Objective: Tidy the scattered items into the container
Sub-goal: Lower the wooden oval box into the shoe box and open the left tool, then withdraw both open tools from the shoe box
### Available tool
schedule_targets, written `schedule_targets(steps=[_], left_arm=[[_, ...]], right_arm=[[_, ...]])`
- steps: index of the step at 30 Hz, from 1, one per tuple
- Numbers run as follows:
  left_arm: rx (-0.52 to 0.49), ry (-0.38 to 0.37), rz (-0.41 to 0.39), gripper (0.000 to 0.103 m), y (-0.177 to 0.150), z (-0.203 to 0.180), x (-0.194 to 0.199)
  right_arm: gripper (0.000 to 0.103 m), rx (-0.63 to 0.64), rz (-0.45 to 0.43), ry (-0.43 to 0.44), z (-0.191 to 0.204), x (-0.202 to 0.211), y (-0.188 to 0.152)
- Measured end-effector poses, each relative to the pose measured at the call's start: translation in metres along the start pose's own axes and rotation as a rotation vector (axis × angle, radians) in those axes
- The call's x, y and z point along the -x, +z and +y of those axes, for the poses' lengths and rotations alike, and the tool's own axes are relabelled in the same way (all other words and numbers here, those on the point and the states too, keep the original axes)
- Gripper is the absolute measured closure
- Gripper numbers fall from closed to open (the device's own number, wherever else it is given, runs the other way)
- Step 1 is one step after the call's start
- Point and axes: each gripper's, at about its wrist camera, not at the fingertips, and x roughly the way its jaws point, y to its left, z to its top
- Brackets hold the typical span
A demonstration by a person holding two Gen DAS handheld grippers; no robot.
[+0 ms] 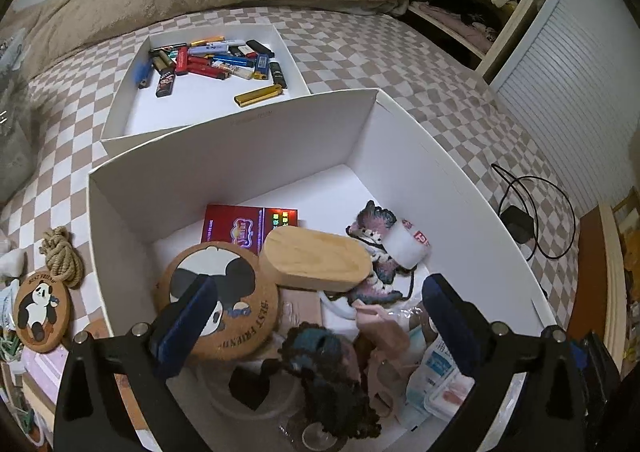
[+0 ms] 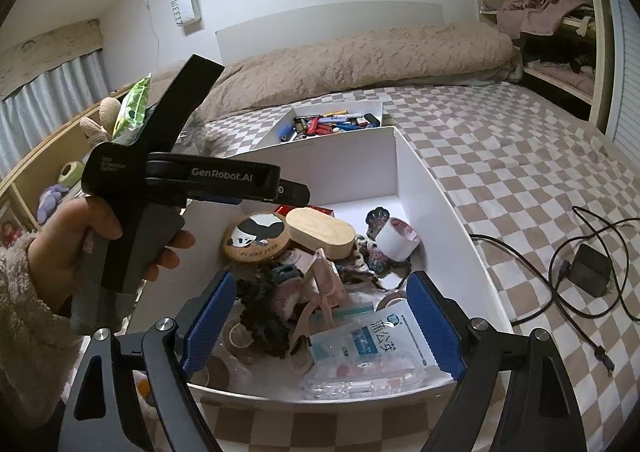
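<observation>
Here the white box (image 1: 224, 155) sits on the checked bed, items heaped at its near end, its far floor bare. Both grippers, left (image 1: 320, 316) and right (image 2: 320, 316), hang spread and empty over the heap, inside the walls.

White box (image 1: 256, 155): matt card. Oval lid (image 1: 318, 258) at frame centre: smooth pale wood. Round coaster (image 1: 218, 308): rough cork. Pouch (image 2: 372, 344): glossy plastic. Dark scrunchie (image 1: 328, 376): possibly knitted yarn.
</observation>
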Motion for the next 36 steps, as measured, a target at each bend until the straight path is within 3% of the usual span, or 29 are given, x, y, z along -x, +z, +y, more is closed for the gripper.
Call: schedule_targets(steps=[36], left_arm=[[-0.085, 0.095, -0.208, 0.000, -0.074, 0.012, 0.111]], right_arm=[[0.015, -0.013, -0.058, -0.117, 0.026, 0.050, 0.006]])
